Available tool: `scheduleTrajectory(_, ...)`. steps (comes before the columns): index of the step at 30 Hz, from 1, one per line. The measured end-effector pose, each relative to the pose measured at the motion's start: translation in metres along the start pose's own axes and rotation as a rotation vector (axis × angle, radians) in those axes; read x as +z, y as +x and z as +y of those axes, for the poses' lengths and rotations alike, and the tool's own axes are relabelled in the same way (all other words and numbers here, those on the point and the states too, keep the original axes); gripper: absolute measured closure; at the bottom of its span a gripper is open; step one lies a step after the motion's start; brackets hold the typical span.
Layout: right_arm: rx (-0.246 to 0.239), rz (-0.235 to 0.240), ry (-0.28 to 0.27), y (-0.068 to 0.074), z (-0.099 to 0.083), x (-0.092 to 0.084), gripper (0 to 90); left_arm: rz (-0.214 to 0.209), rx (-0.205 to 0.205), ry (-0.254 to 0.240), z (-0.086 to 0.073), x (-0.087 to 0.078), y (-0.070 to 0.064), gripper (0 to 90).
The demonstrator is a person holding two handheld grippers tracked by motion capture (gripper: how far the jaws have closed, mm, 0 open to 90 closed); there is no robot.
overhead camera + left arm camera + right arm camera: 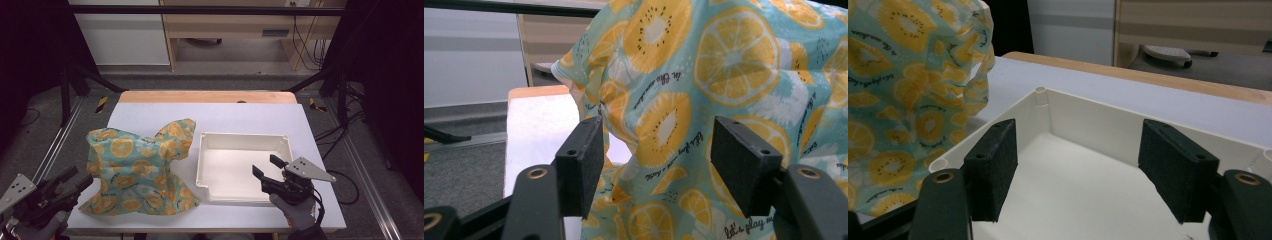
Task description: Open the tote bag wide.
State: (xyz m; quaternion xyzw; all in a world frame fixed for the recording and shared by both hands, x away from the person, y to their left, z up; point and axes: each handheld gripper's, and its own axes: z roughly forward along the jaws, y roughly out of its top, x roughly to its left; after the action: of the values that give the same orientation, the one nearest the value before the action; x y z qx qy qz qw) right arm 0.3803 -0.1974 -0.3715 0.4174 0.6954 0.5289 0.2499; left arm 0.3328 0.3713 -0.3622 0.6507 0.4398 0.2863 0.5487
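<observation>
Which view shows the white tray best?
The high view: the whole white tray lies in frame, right of the fruit-print cloth. The right gripper view shows its far corner and inner floor up close; the left gripper view faces the cloth.

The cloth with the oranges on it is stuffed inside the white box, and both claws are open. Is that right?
Not quite. The cloth is not inside the white box; the high view shows it bunched up on the table to the left of the box, which holds nothing. The left claw and right claw are open.
</observation>
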Motion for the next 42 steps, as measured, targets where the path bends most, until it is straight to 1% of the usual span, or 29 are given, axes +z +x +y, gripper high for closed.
scheduleTrajectory(5, 0.000, 0.012, 0.001, 0.005, 0.003, 0.003, 33.8, 0.001, 0.001, 0.000, 0.003, 0.000, -0.001, 40.0)
scheduleTrajectory(8, -0.002, 0.027, -0.010, 0.010, 0.008, 0.006, 34.2, 0.005, 0.007, -0.001, 0.006, 0.001, -0.003, 40.3)
scheduleTrajectory(9, -0.005, 0.033, -0.010, 0.011, 0.010, 0.007, 34.2, 0.013, 0.014, 0.002, 0.008, 0.001, -0.004, 40.3)
scheduleTrajectory(14, -0.024, 0.056, -0.023, 0.022, 0.019, 0.010, 34.3, 0.012, 0.027, -0.007, 0.014, 0.000, -0.006, 40.1)
scheduleTrajectory(16, -0.033, 0.068, -0.029, 0.027, 0.023, 0.011, 34.4, 0.013, 0.023, -0.012, 0.015, 0.000, -0.006, 40.1)
scheduleTrajectory(18, -0.047, 0.081, -0.036, 0.032, 0.027, 0.012, 34.6, 0.014, 0.026, -0.026, 0.022, -0.002, -0.006, 40.0)
scheduleTrajectory(22, -0.054, 0.113, -0.049, 0.043, 0.035, 0.015, 34.7, 0.010, 0.031, -0.046, 0.031, -0.003, -0.007, 39.8)
scheduleTrajectory(25, -0.058, 0.135, -0.053, 0.051, 0.040, 0.018, 34.8, 0.006, 0.046, -0.055, 0.038, -0.002, -0.011, 39.5)
scheduleTrajectory(26, -0.058, 0.135, -0.053, 0.051, 0.040, 0.018, 34.8, 0.006, 0.046, -0.055, 0.038, -0.002, -0.011, 39.4)
scheduleTrajectory(27, -0.061, 0.146, -0.055, 0.056, 0.043, 0.020, 35.0, 0.002, 0.053, -0.062, 0.042, -0.002, -0.012, 39.4)
scheduleTrajectory(32, -0.073, 0.167, -0.062, 0.066, 0.049, 0.024, 35.6, -0.008, 0.050, -0.060, 0.049, 0.001, -0.016, 38.4)
scheduleTrajectory(33, -0.073, 0.167, -0.062, 0.066, 0.049, 0.024, 35.6, -0.008, 0.050, -0.060, 0.049, 0.001, -0.016, 38.0)
scheduleTrajectory(34, -0.073, 0.178, -0.066, 0.071, 0.052, 0.027, 36.1, -0.011, 0.047, -0.063, 0.052, 0.002, -0.017, 37.8)
scheduleTrajectory(35, -0.074, 0.182, -0.069, 0.073, 0.053, 0.028, 36.2, -0.013, 0.044, -0.065, 0.053, 0.003, -0.018, 37.6)
scheduleTrajectory(37, -0.079, 0.186, -0.068, 0.077, 0.055, 0.030, 36.3, -0.011, 0.053, -0.060, 0.054, 0.007, -0.021, 36.5)
scheduleTrajectory(42, -0.085, 0.218, -0.067, 0.088, 0.058, 0.038, 36.8, -0.004, 0.060, -0.038, 0.053, 0.012, -0.025, 34.9)
